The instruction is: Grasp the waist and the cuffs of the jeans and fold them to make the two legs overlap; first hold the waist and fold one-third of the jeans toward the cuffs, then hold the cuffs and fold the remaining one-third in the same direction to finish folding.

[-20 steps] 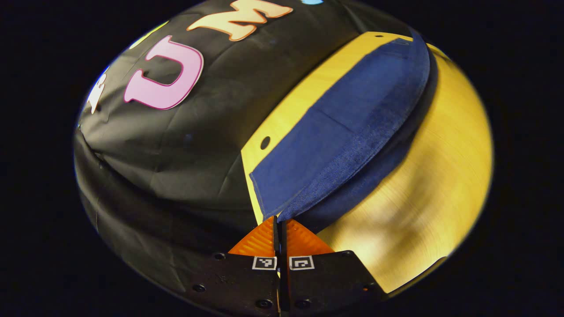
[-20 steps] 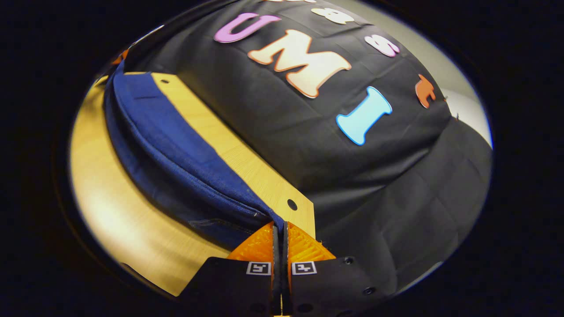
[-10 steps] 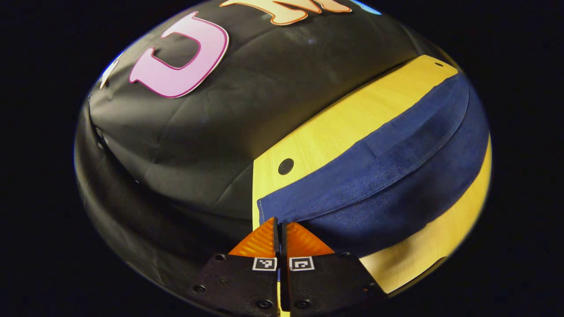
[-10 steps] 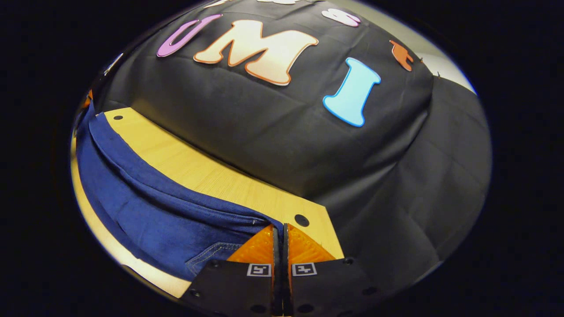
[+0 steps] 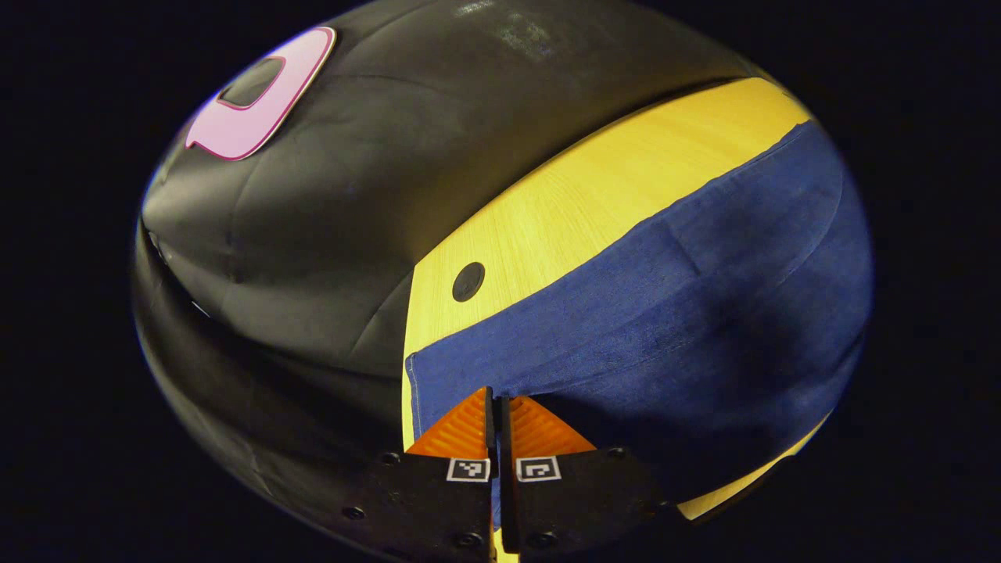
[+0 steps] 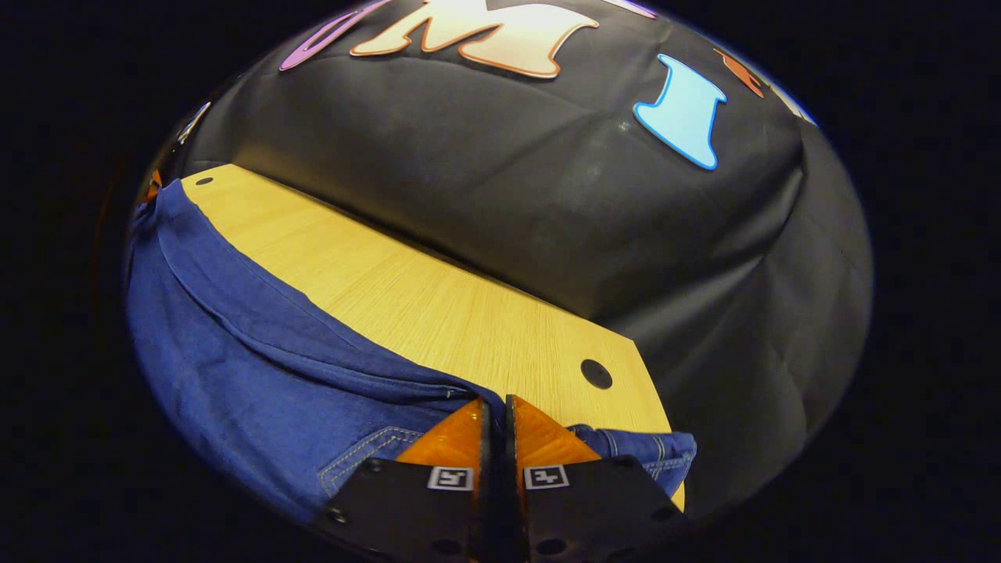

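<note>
Dark blue jeans (image 5: 672, 313) lie on the light wooden table (image 5: 594, 195). My left gripper (image 5: 496, 393) is shut on a jeans edge near the cuff corner, a raised fold running off to the right over a lower layer. In the right gripper view the jeans (image 6: 235, 352) stretch leftward along the table (image 6: 438, 305). My right gripper (image 6: 495, 400) is shut on the jeans' upper edge near the waist, with a stitched pocket below its fingers and a bit of waistband poking out at the right.
The table's far edge meets the black cloth wall (image 5: 328, 195) in both views. A round hole (image 5: 468, 281) sits near the table corner by the left gripper, and another hole (image 6: 596, 374) near the corner by the right gripper.
Both grippers, still shut on the jeans, have carried the held edge down toward the table. The upper layer has come down over the lower one and the cloth now looks flatter.
</note>
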